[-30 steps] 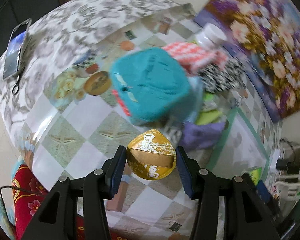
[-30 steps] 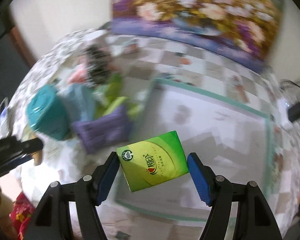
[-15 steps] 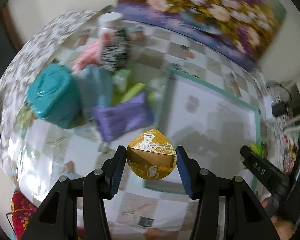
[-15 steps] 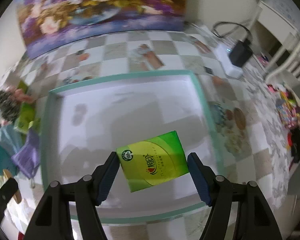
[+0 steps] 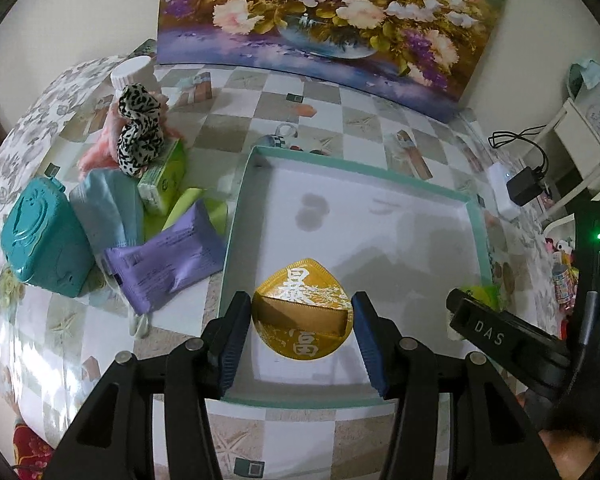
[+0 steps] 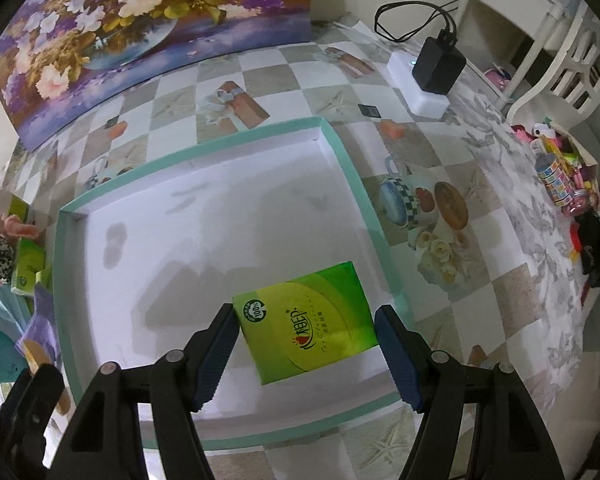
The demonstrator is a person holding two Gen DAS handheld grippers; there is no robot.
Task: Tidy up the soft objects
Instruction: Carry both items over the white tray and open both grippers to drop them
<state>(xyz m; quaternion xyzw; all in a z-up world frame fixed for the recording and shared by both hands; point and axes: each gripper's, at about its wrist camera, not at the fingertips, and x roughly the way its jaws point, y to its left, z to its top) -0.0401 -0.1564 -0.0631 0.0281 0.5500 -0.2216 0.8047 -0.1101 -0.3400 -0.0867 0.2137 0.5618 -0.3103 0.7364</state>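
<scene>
1. At the left of the bench (image 5: 284, 92) lay the unsorted heap: a teal plastic case (image 5: 44, 240), a pale blue face mask (image 5: 108, 208), a purple wipes packet (image 5: 164, 260), a green tissue pack (image 5: 162, 182) and a leopard-print scrunchie (image 5: 138, 130) on something pink and fluffy, all touching or overlapping, just outside the tray's left wall.
2. The left gripper (image 5: 302, 322) pointed steeply down over the near-left part of the shallow teal-rimmed tray (image 5: 236, 216); its jaws pinched a gold fan-shaped pouch (image 5: 302, 312) by its two side edges. The pouch was satin-like, with white characters and a folded band across it, and probably yields easily.
3. The step in hand looked like the carry-and-place: both items hung over the tray's bare white floor, nothing yet lying in it.
4. The right gripper (image 6: 306, 342) hovered over the tray's near-right part (image 6: 342, 152), jaws clamped on the short sides of a green pocket tissue packet (image 6: 308, 324), glossy, flat, turned slightly askew.
5. The next move probably calls for lowering each item to the floor, then spreading the jaws, keeping the two grippers apart since they stood near each other.
</scene>
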